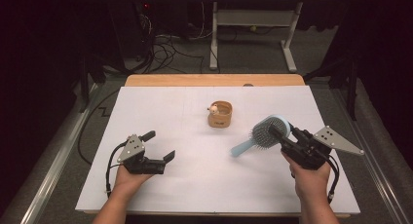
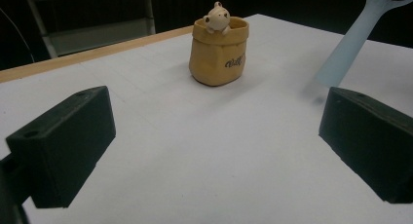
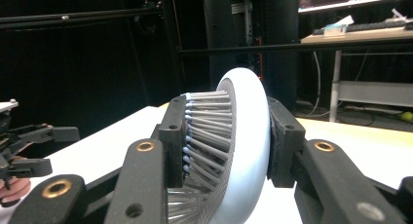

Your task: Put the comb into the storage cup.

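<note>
I am holding the right gripper (image 1: 278, 132) at the lower right of the high view, its jaws pinching the head of a light blue hairbrush (image 1: 265, 134). In the right gripper view the brush head (image 3: 234, 151) is sitting upright in the middle of the frame, one black pad pressing on the bristle tips at its left and the other on the smooth rounded back at its right. In the high view the brush is lying tilted, its head toward the right and its handle pointing down and left toward the centre of the white table (image 1: 195, 185). The handle tip seems to be at the table surface, though I cannot tell whether it is touching.

I am keeping the left gripper (image 1: 159, 146) at the lower left of the high view, low over the table, with its jaws spread wide and nothing between them. In the left gripper view the two black jaws are standing far apart at the lower left and right edges of the frame, with bare white table between.

A small tan pot (image 1: 220, 115) shaped like a sack is sitting upright a little above centre in the high view, well apart from both grippers. A small pale figure (image 2: 216, 18) is peeking over its rim. In the left gripper view the brush handle (image 2: 348, 44) is slanting down from the upper right corner, to the right of the pot (image 2: 219, 53).
</note>
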A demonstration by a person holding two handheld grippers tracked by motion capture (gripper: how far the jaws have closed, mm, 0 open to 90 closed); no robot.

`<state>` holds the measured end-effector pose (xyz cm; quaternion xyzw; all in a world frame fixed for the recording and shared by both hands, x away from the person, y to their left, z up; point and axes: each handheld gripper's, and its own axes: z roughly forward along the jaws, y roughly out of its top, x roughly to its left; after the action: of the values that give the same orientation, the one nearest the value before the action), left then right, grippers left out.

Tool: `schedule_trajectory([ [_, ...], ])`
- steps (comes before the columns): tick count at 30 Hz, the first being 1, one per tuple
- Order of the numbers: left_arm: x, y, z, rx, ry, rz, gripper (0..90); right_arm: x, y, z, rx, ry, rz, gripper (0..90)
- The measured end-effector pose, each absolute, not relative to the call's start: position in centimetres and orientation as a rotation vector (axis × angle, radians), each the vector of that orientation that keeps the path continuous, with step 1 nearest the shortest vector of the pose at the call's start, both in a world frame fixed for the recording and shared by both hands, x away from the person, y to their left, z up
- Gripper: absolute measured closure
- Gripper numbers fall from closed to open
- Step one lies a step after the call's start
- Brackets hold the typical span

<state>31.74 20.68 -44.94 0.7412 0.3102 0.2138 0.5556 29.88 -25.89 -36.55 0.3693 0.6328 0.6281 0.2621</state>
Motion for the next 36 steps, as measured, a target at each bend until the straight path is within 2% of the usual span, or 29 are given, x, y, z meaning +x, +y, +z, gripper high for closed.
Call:
schedule_trajectory([
  [36, 31.77, 20.53, -45.05, 1.757, 0.724, 0.518, 0.5, 29.63, -25.87, -36.03, 0.937, 1.659, 1.59, 60.7],
])
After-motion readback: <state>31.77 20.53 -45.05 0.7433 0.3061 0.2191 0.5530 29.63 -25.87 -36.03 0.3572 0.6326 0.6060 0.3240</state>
